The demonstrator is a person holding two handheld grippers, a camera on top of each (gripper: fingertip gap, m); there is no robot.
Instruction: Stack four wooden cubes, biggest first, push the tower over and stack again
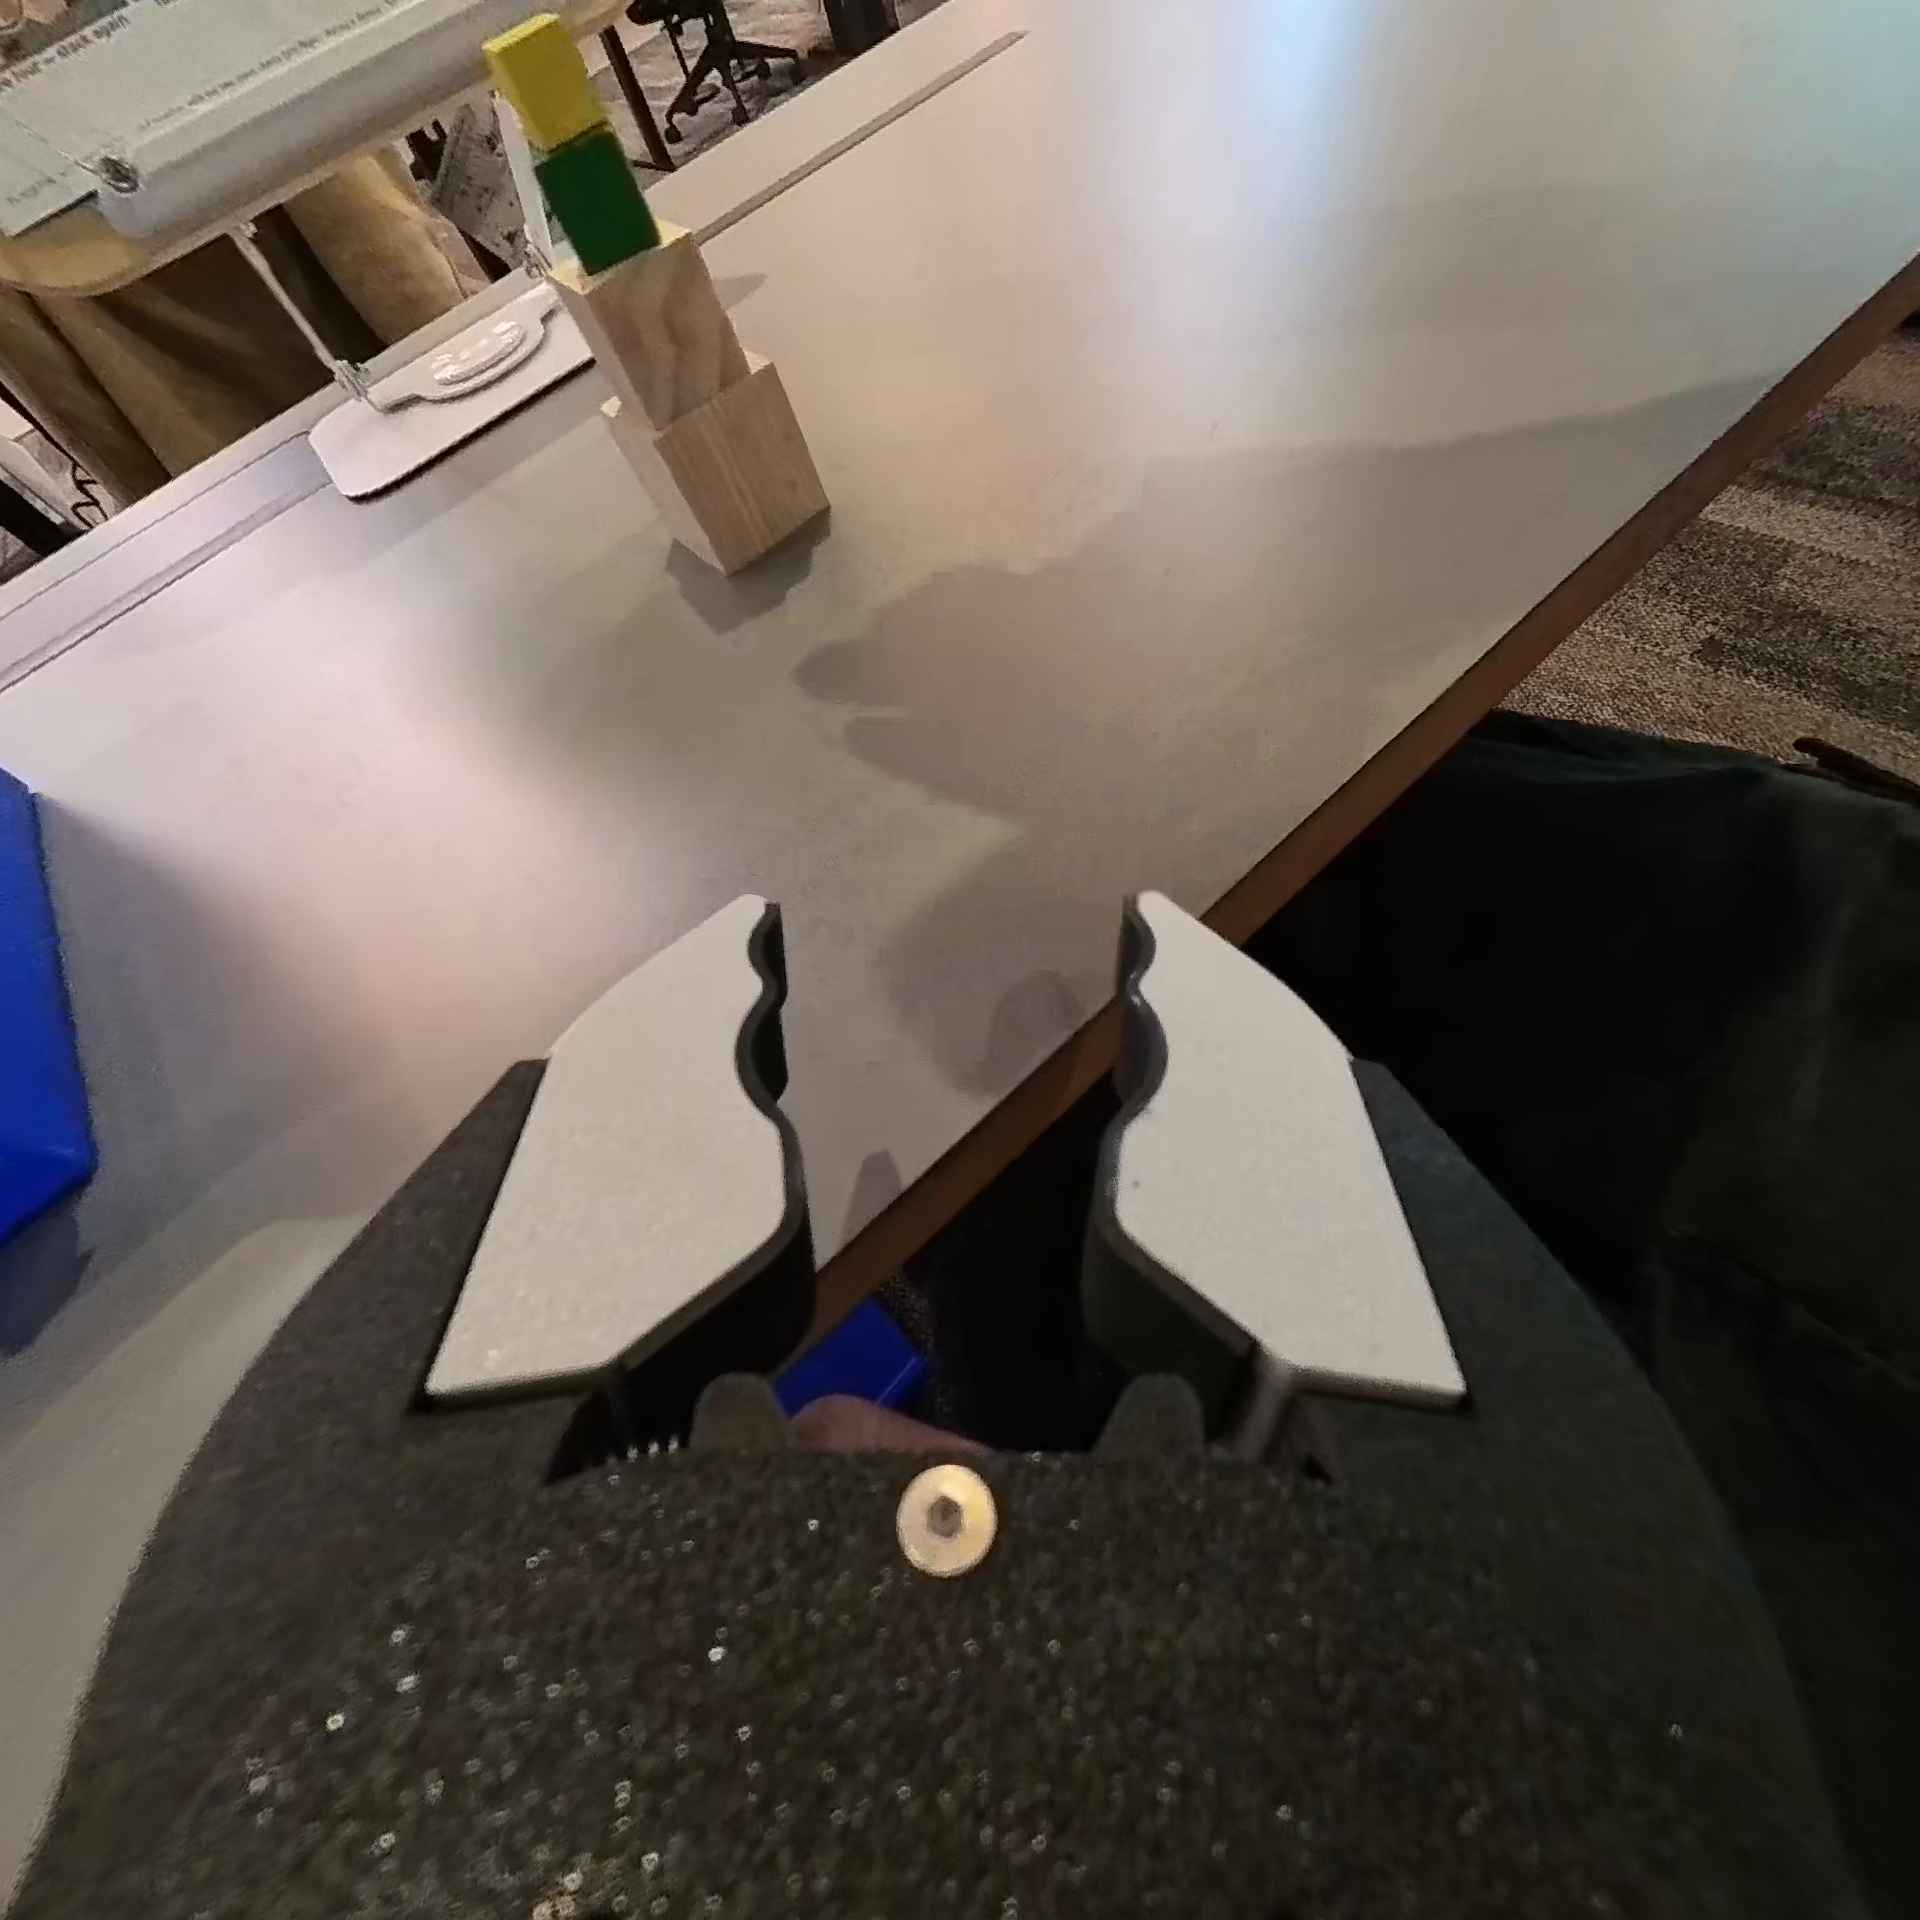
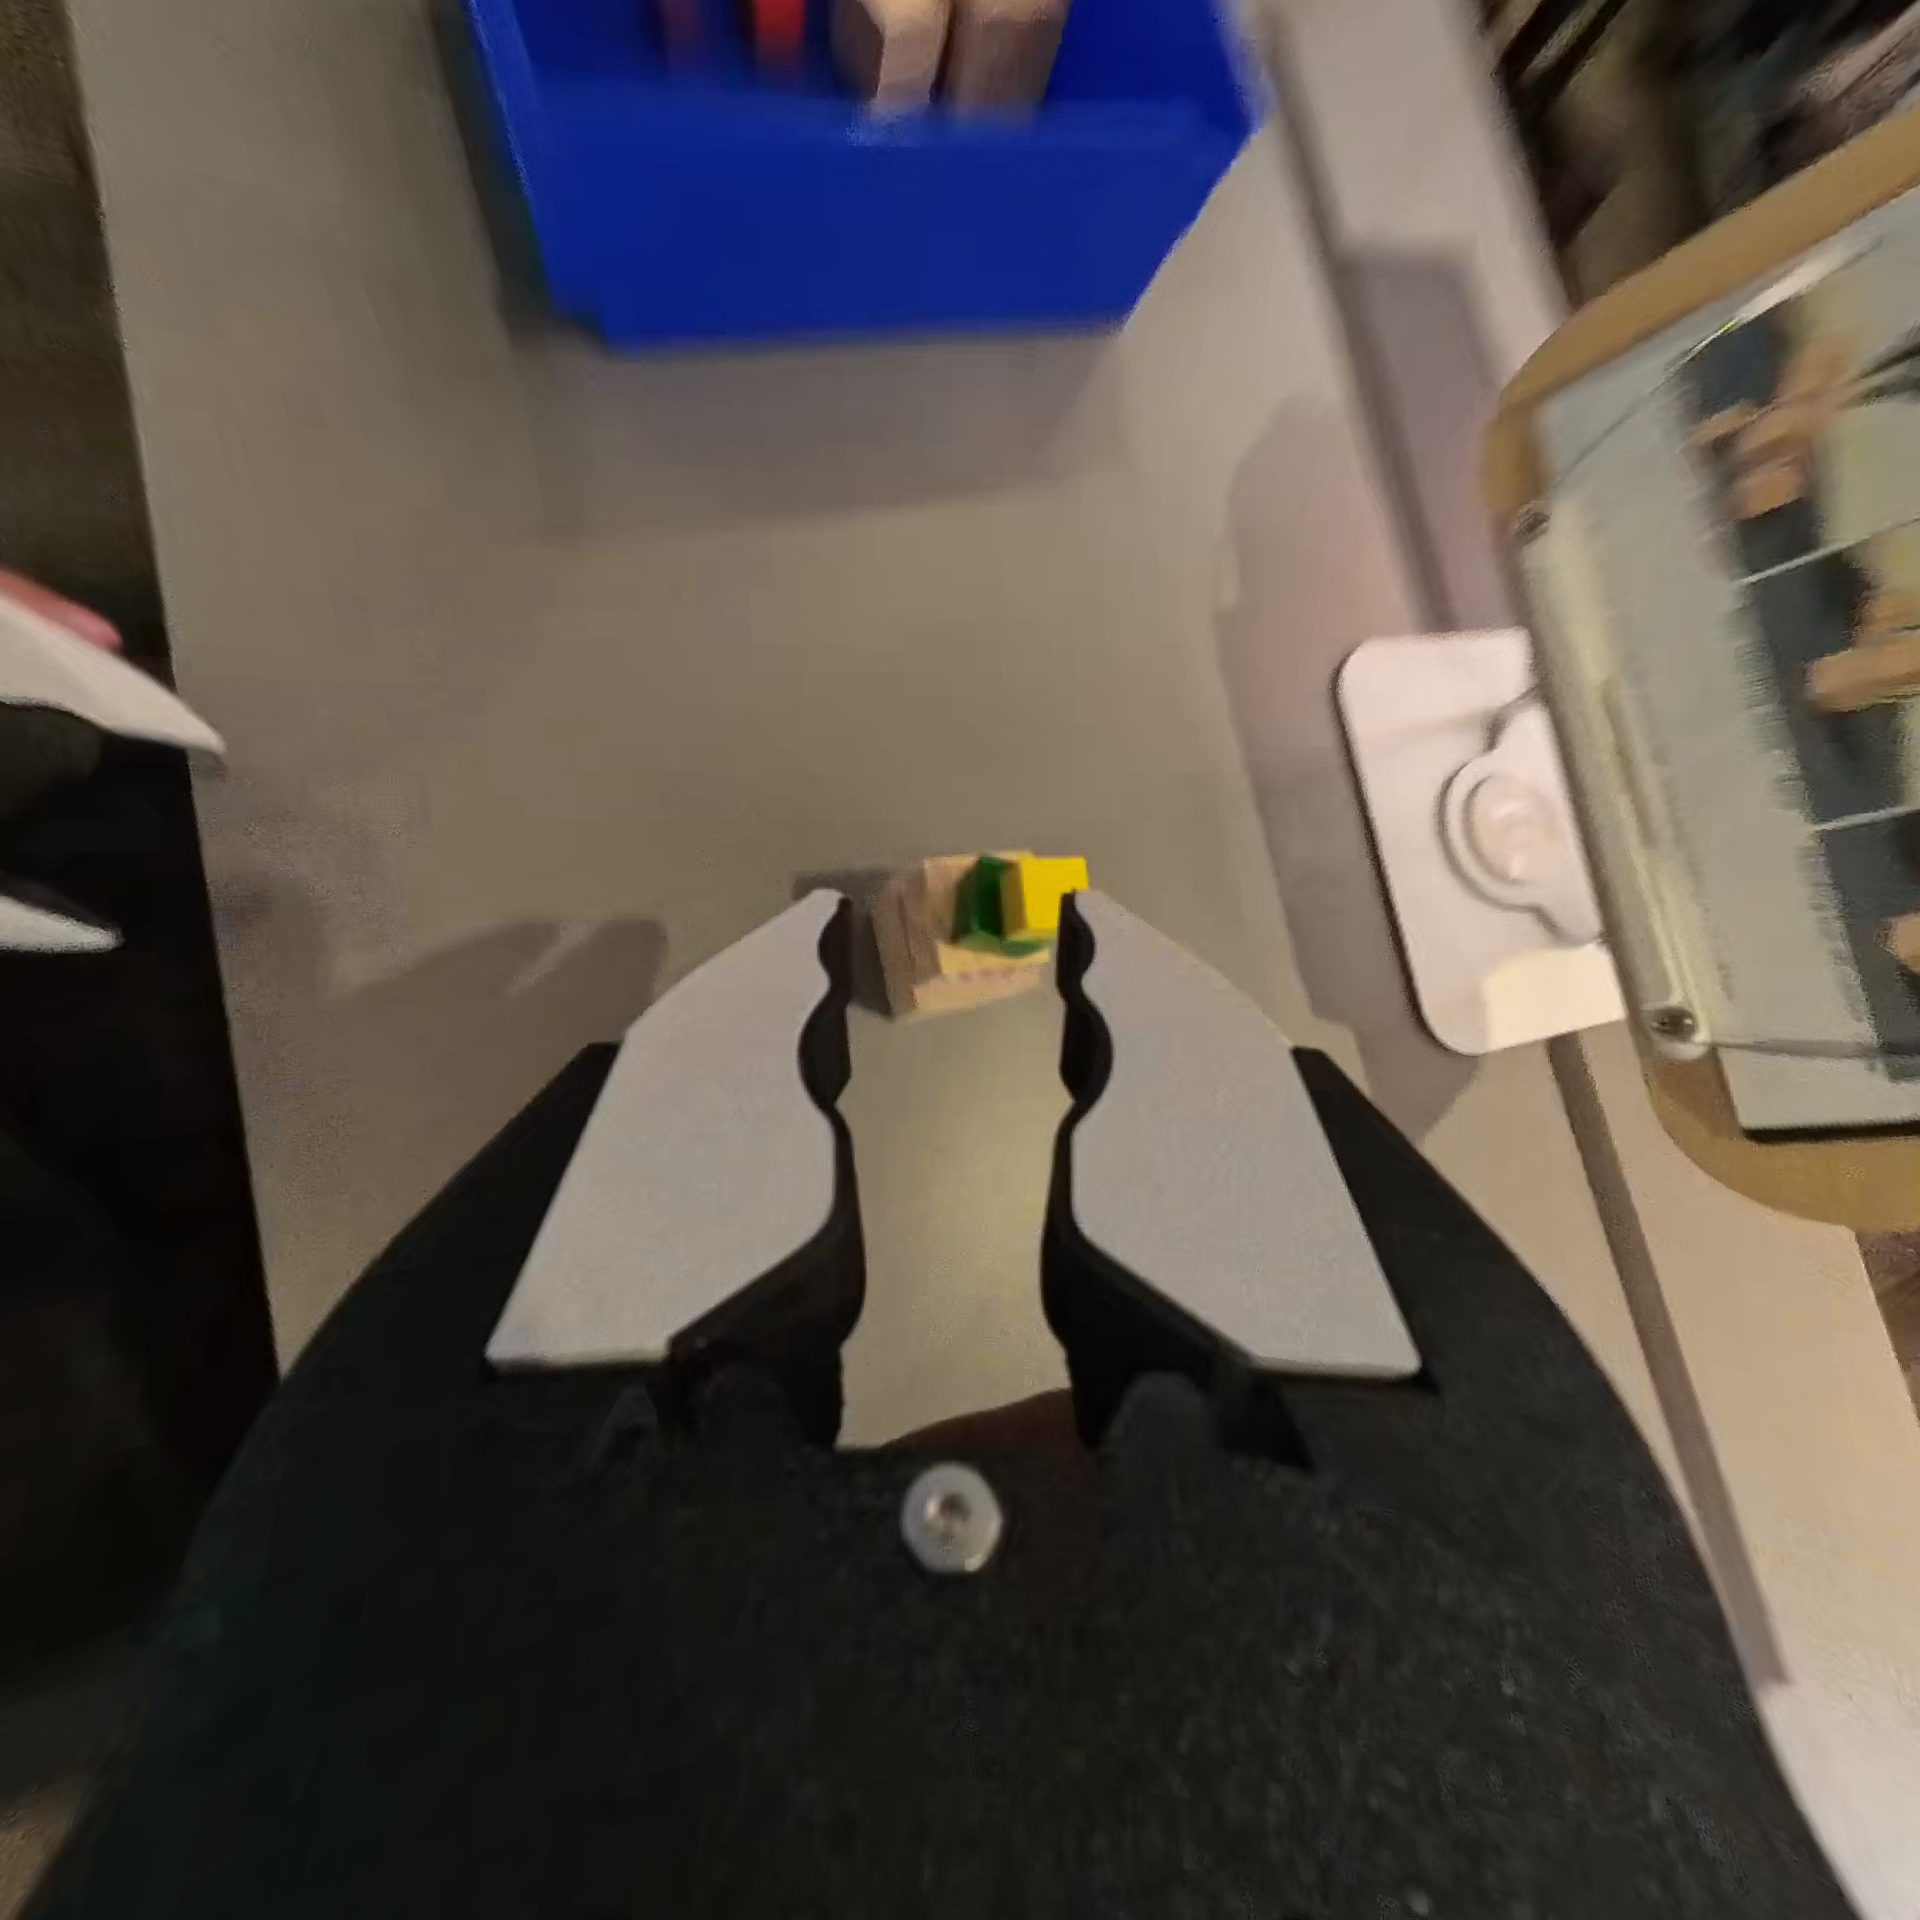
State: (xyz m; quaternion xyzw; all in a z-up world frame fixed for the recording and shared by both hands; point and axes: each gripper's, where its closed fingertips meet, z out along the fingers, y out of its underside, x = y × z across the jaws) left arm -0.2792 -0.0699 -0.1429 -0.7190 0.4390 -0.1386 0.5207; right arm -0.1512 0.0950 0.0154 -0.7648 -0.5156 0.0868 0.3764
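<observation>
Four-cube tower (image 1: 665,312) stands on the desk (image 1: 1143,364); left gripper (image 1: 951,925) and right gripper (image 2: 951,914) both spread, empty.

Yellow cube (image 1: 542,88) over green cube (image 1: 601,208), two pale wood-grain cubes (image 1: 717,416), blue bin (image 2: 862,197).

Right wrist view smeared by motion blur; blue bin (image 2: 852,208) cut by top edge, contents only vague wood and red shapes
Cube tower (image 2: 971,935) tiny there, seen from above; lower cubes mostly covered by green cube (image 2: 987,902) and yellow cube (image 2: 1051,885), edges soft
Clear panel on stand (image 2: 1714,644) runs off right edge, reflections unreadable
Left gripper (image 2: 94,686) only sliver at left edge, gap between fingers not visible
Left wrist view: blue bin (image 1: 36,997) cropped by left edge; person's dark clothing (image 1: 1610,1039) partly under table edge (image 1: 1455,717)
</observation>
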